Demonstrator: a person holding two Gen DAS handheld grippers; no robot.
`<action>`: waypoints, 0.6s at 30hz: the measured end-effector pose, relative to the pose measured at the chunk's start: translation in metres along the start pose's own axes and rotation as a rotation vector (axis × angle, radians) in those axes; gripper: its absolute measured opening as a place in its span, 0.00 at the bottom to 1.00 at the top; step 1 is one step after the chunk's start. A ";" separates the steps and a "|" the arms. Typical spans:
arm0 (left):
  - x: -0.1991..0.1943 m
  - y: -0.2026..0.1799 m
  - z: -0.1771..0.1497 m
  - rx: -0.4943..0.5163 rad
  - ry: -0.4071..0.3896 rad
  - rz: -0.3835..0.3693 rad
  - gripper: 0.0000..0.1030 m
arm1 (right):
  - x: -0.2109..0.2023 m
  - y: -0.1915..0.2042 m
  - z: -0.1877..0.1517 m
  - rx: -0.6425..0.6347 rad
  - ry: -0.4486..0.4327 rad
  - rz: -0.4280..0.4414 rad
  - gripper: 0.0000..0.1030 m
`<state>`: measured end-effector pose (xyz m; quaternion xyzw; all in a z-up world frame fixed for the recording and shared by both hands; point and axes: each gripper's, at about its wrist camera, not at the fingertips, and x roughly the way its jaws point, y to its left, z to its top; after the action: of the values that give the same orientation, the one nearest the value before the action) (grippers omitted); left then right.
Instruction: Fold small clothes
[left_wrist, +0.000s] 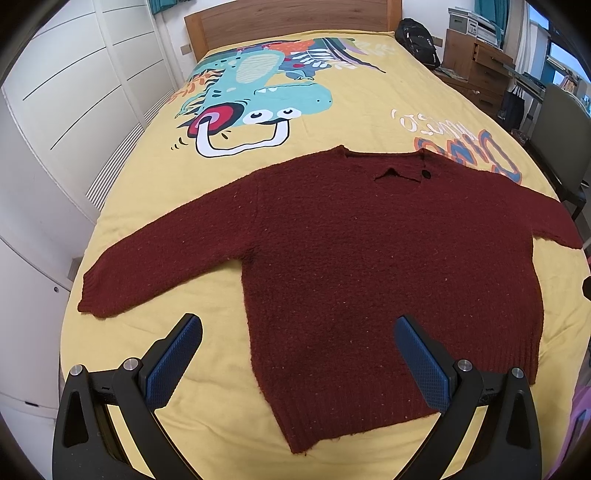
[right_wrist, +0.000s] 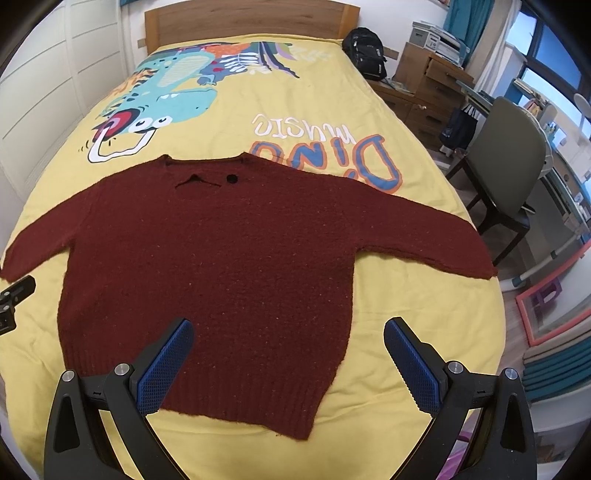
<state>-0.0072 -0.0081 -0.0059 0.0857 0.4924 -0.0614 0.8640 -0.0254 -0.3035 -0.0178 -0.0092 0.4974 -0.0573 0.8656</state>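
Note:
A dark red knitted sweater (left_wrist: 351, 258) lies flat on the yellow bedspread (left_wrist: 351, 110), sleeves spread, neck toward the headboard. It also shows in the right wrist view (right_wrist: 221, 266). My left gripper (left_wrist: 297, 332) is open and empty, above the sweater's lower left hem corner. My right gripper (right_wrist: 288, 338) is open and empty, above the lower right hem. The left gripper's side (right_wrist: 11, 299) shows at the left edge of the right wrist view, near the left sleeve cuff.
The bed has a wooden headboard (left_wrist: 288, 18) and a dinosaur print (left_wrist: 258, 92). White wardrobe doors (left_wrist: 55, 110) stand left. A black backpack (right_wrist: 365, 48), wooden drawers (right_wrist: 432, 85) and a green chair (right_wrist: 506, 166) stand to the right.

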 end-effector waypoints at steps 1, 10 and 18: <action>0.000 0.001 0.000 -0.001 0.001 0.000 0.99 | 0.000 0.000 0.000 -0.001 0.000 0.002 0.99; 0.001 0.002 0.000 0.001 0.005 0.001 0.99 | 0.001 0.002 0.001 -0.011 0.003 0.004 0.99; 0.006 -0.001 0.002 0.006 0.008 0.008 0.99 | 0.007 -0.001 0.001 0.003 -0.010 0.025 0.99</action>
<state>-0.0024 -0.0092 -0.0099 0.0908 0.4954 -0.0590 0.8619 -0.0213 -0.3057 -0.0234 -0.0021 0.4933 -0.0469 0.8686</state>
